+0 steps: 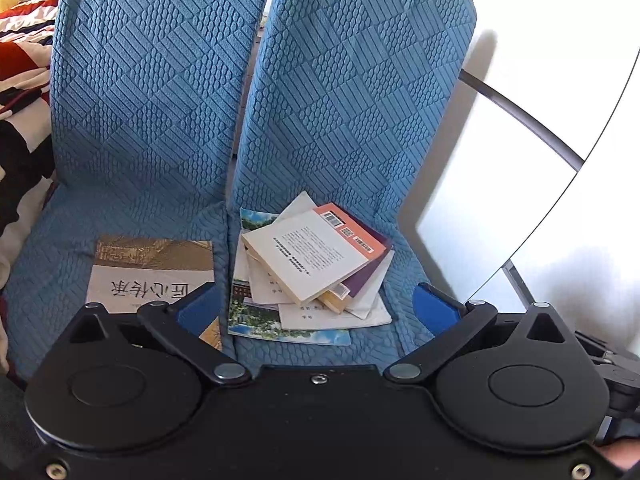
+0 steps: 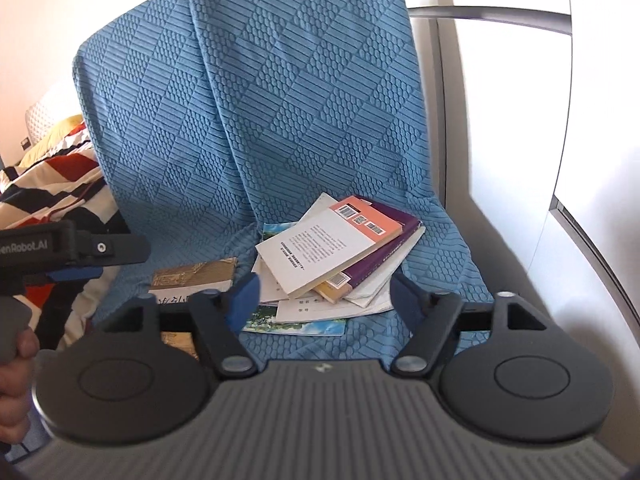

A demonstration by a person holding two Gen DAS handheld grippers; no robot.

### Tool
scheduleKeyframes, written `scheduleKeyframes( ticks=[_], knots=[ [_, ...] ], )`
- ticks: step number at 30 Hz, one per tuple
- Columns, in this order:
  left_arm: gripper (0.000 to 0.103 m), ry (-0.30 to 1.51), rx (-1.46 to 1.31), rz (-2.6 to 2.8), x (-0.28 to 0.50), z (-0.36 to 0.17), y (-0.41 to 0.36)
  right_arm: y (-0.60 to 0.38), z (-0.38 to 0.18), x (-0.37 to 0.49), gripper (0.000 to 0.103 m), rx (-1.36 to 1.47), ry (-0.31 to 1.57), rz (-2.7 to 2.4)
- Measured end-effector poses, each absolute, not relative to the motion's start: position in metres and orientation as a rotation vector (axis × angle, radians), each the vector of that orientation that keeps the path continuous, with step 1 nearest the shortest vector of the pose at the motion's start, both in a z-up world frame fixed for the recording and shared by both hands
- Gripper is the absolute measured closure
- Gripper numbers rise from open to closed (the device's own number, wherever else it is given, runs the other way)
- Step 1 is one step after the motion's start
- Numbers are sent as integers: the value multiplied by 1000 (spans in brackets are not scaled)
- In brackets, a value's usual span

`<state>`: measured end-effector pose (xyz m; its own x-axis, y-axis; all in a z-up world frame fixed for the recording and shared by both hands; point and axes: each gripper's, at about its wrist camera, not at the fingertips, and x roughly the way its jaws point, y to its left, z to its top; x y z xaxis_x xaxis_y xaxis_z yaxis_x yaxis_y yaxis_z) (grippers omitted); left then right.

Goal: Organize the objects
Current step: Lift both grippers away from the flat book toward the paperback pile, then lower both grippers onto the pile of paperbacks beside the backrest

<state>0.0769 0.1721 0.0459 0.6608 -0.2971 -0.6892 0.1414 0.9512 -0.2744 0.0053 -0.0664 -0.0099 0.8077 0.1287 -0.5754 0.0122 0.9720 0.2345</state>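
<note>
Right gripper (image 2: 324, 296) is seen spread wide, nothing between its blue pads (image 2: 245, 298), and it is pitched downward toward the front edge of the blue seat cushion (image 2: 448, 256). Directly ahead of its open jaws, just beyond them, the heap of books (image 2: 328, 264) is found on the right-hand seat, near that seat's front edge. Left gripper (image 1: 316, 304) is likewise held open and empty, tipped down over the seam between the two cushions, with the heap ahead and slightly to its right. In the right wrist view the left gripper is shown off to the left, carried in a hand (image 2: 14, 364) at the frame's edge.

Nearest in the heap, a landscape-covered booklet (image 2: 296, 326) is laid flat at the bottom. Above it, loose white sheets and thinner volumes are fanned out. On top, a white-and-orange book (image 2: 320, 256) is set askew, its long axis running diagonally from near-left up to far-right, barcode end toward the backrest. A purple book (image 2: 384, 252) is tucked under its right side.

On the left-hand seat, well apart from the heap, a single gold-covered book (image 1: 156, 272) is lain flat. The right gripper is judged the better placed for the top book. Behind everything the two quilted backrests (image 1: 352, 92) are seen upright.
</note>
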Motion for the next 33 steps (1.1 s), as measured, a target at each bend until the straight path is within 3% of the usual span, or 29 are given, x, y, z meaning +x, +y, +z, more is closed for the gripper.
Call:
scheduleKeyframes(
  ticks=[20,33],
  knots=[
    [2,830,-199,-261,112,-6,136,-96,-88,49,19,327,666,-51],
    [3,855,-258,-195,156,-46,142,-111,-112,97,19,503,576,-88]
  ],
)
